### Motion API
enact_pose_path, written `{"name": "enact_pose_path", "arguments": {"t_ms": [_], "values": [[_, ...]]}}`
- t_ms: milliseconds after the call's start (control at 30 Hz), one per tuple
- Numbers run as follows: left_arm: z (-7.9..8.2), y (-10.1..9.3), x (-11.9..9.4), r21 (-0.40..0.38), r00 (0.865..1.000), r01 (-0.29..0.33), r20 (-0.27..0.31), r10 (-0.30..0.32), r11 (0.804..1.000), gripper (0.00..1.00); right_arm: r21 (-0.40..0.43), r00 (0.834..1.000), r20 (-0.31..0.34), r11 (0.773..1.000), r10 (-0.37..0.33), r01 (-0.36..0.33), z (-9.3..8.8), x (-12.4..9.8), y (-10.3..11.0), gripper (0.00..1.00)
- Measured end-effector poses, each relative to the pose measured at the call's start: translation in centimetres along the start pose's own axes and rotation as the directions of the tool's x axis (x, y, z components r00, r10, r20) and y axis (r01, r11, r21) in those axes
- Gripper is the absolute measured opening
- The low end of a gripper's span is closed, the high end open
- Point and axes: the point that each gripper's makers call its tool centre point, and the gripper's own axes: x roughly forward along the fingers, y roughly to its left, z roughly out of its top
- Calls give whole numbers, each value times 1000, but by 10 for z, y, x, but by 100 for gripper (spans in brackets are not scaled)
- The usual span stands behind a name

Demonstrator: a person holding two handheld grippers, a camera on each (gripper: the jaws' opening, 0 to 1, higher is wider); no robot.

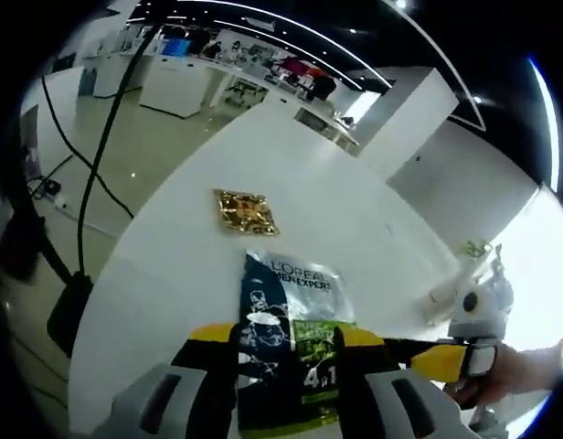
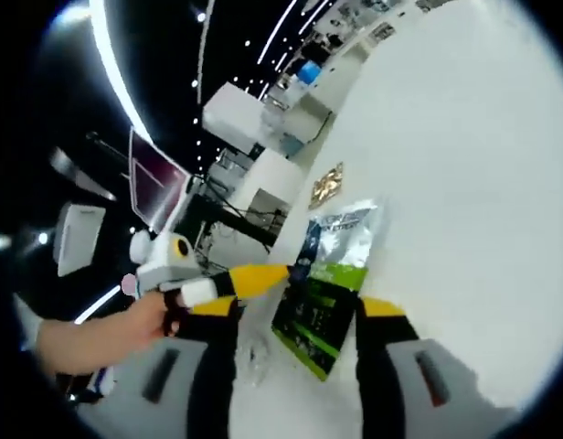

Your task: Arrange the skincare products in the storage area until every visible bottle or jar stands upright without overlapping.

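Observation:
A L'Oreal Men Expert sachet, silver at the top and dark with green print below, stands between my left gripper's yellow-tipped jaws, which press on its two side edges. The right gripper view has the same sachet above the white table. There the left gripper's yellow finger comes in from the left and reaches the sachet's edge, with a hand behind it. My right gripper is open, its jaws wide on either side of the sachet. It also enters the left gripper view, right gripper.
A small gold foil square lies flat on the white table beyond the sachet, and appears as gold square. The table's left edge drops to a pale floor with black cables. Desks and white pillars stand far off.

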Motion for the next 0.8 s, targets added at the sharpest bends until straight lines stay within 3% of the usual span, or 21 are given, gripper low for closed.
{"name": "enact_pose_path", "arguments": {"t_ms": [100, 133, 167, 233, 267, 333, 433, 567, 800], "values": [[-10, -5, 1, 3, 999, 24, -39, -24, 1000, 31, 87, 999, 26, 995, 43, -45, 0, -2, 3, 33], [-20, -17, 0, -39, 993, 78, -84, -81, 996, 27, 87, 998, 27, 995, 53, -55, -2, -2, 5, 32], [-33, -19, -1, -34, 987, 79, -139, -83, 996, 25, 62, 999, 5, 997, 45, -45, -7, 1, 5, 32], [-32, -24, 1, -29, 990, 87, -110, -89, 996, 26, 18, 998, -39, 999, 43, -42, -16, 1, 7, 30], [-32, -31, 2, -80, 988, 119, -88, -125, 990, 27, 2, 997, -64, 999, 43, -43, -20, 2, 8, 25], [-31, -33, 2, -139, 987, 127, -82, -139, 982, 28, -42, 996, -83, 999, 19, -22, -23, 0, 4, 11], [-35, -32, -3, -166, 987, 128, -71, -141, 978, 27, -15, 995, -95, 1000, 17, -19, -25, -4, 2, 5], [-40, -37, -9, -183, 985, 139, -79, -156, 973, 28, -4, 994, -104, 1000, 22, -23, -27, -12, 3, 4], [-27, -62, -29, -249, 976, 213, 12, -217, 945, 29, 42, 993, -72, 995, 96, -93, -23, -34, 29, 4]]}}
